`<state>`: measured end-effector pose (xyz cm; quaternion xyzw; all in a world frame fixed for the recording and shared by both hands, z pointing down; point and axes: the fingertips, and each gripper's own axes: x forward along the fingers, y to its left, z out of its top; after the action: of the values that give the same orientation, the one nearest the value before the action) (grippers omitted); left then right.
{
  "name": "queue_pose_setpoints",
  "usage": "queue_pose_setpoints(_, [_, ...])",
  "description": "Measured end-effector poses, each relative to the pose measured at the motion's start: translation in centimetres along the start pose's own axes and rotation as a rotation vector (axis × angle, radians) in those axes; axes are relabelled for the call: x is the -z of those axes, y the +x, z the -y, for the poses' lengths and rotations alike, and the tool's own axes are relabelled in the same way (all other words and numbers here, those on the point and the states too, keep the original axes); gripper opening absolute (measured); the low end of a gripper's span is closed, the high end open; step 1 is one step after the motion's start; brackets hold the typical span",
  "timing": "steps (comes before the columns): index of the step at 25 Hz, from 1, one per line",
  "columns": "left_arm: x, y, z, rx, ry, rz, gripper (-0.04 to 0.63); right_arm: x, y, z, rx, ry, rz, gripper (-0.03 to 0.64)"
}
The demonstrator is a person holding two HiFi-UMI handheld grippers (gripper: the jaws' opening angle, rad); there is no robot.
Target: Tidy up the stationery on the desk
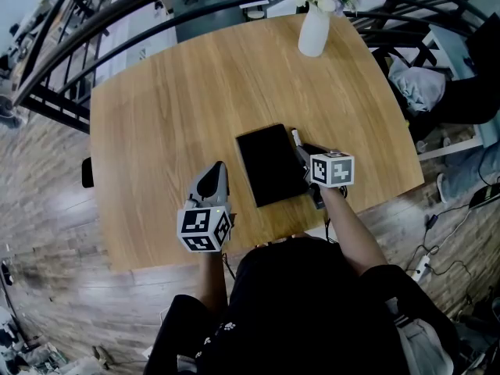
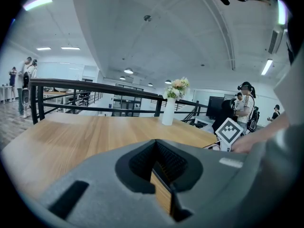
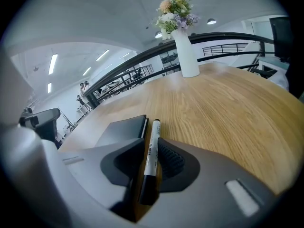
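A black-and-white marker (image 3: pixel 152 148) lies on the wooden desk (image 1: pixel 172 108), right beside a black notebook (image 3: pixel 122 130) and along its right edge. My right gripper (image 3: pixel 151 151) straddles the marker, its jaws open a little and a thin gap showing beside the barrel. In the head view the notebook (image 1: pixel 272 164) sits near the desk's front edge, with the right gripper (image 1: pixel 307 161) at its right side. My left gripper (image 1: pixel 212 180) hovers left of the notebook, shut and holding nothing, and points across the desk (image 2: pixel 71 137).
A white vase of flowers (image 1: pixel 314 30) stands at the desk's far edge, also seen as the vase (image 3: pixel 186 51) beyond the marker. A dark railing (image 1: pixel 70 22) curves behind the desk. A chair with clothes (image 1: pixel 418 84) and floor cables (image 1: pixel 426 264) are to the right.
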<state>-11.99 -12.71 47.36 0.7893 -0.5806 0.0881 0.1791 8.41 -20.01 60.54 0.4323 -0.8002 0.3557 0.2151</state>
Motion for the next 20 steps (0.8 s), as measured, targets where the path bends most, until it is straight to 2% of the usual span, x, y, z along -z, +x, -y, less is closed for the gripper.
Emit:
queue_pose_setpoints(9, [-0.3, 0.1, 0.3, 0.0, 0.007, 0.004, -0.006, -0.9, -0.6, 0.0, -0.018, 0.001, 0.041, 0.094])
queue_pose_setpoints(13, [-0.4, 0.1, 0.4, 0.001, 0.011, 0.008, -0.006, -1.7, -1.1, -0.4, -0.026, -0.013, 0.079, 0.073])
queue_pose_setpoints(17, [-0.8, 0.1, 0.5, 0.004, 0.013, 0.021, -0.006, -3.0, -2.0, -0.7, -0.03, -0.043, 0.136, 0.018])
queue_pose_setpoints(20, [-1.2, 0.2, 0.7, 0.006, 0.013, 0.031, -0.006, -3.8, -2.7, -1.0, -0.034, -0.055, 0.174, 0.011])
